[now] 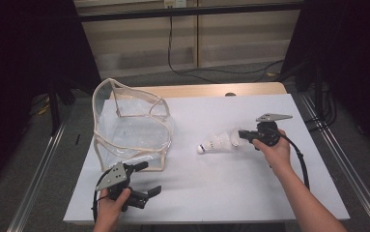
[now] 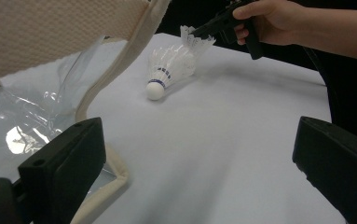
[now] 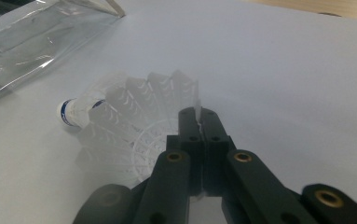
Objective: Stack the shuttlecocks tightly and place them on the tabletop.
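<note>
At the near edge of the white table (image 1: 250,193), a person's left hand (image 1: 109,205) holds the left gripper (image 1: 144,180) with its two black jaws spread wide, nothing between them; it rests just in front of the near corner of a clear plastic bag (image 1: 129,128) trimmed in cream fabric. In the left gripper view, the bag's cream edging (image 2: 102,88) runs beside one jaw. Farther across the table, to the right, the right hand (image 1: 275,151) grips the right gripper (image 1: 240,135), whose jaws are pressed together on the feather rim of a white shuttlecock (image 1: 216,142). In the right gripper view, a sliver of white skirt is pinched between the closed tips (image 3: 198,116). The shuttlecock lies tilted on the tabletop, its cork head (image 2: 155,89) touching the surface and pointing toward the bag, well apart from it. Beyond the table, a black cable (image 1: 206,72) trails across the floor.
</note>
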`<state>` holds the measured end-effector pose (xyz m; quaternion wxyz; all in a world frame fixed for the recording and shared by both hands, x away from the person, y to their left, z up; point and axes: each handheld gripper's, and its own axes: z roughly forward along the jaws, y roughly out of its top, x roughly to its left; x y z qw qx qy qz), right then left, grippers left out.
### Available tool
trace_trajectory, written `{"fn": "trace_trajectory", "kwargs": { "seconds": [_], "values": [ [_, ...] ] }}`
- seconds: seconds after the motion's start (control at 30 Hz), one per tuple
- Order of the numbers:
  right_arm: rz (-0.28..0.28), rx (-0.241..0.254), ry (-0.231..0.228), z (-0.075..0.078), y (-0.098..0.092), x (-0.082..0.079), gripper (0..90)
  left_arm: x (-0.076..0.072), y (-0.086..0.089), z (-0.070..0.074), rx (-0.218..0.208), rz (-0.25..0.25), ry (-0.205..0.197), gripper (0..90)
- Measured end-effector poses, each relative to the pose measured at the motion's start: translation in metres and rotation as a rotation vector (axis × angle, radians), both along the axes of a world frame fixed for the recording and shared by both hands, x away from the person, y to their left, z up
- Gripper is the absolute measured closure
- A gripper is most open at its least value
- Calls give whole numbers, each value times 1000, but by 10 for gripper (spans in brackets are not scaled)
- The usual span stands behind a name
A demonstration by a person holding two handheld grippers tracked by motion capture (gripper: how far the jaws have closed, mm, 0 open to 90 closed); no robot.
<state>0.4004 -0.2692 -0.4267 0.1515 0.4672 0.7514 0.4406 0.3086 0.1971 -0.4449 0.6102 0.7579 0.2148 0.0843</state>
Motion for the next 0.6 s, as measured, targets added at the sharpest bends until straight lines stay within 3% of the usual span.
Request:
{"fn": "trace_trajectory", "kwargs": {
  "seconds": [0.6],
  "values": [
    [0,-7,8,-4,-6,-1,880,0,0,0,10,-1,1,27]
  ]
}}
